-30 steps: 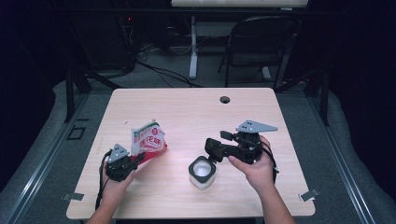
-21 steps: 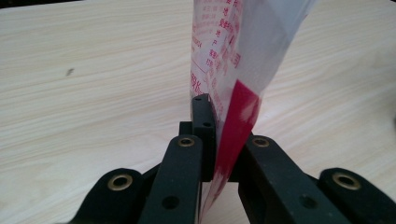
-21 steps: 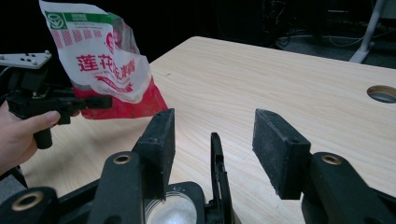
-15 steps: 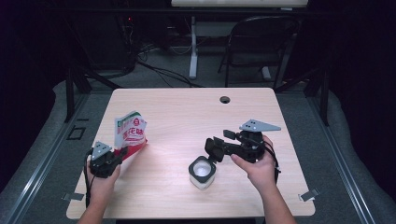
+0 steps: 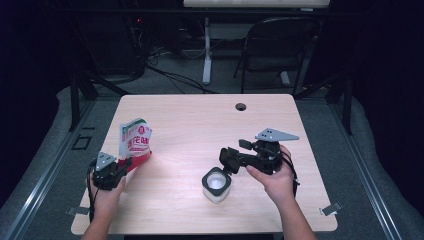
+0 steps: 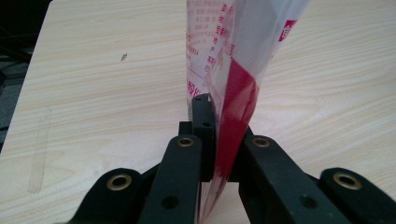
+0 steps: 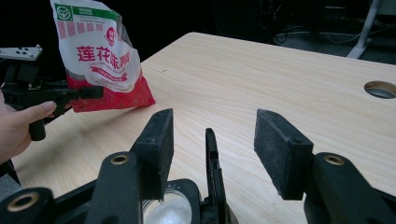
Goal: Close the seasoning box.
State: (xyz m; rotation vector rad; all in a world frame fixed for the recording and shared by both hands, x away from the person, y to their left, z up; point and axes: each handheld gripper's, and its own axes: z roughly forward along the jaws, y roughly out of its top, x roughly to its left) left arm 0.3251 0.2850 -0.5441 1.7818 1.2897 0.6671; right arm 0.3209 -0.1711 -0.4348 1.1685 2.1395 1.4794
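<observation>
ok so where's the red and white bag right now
In the high view the red and white bag stands near the table's left edge, clamped at its lower end by the left gripper, well left of the white jar.

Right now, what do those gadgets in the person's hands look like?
Each hand holds a black gripper with two jointed jaws, brass-coloured rivets at the pivots and flat, dark, rough pads. The left gripper and the right gripper each carry a grey three-cornered plate on top, dotted with small holes. A black cable trails from each toward the person. The forearms are bare, with no sleeves in view.
</observation>
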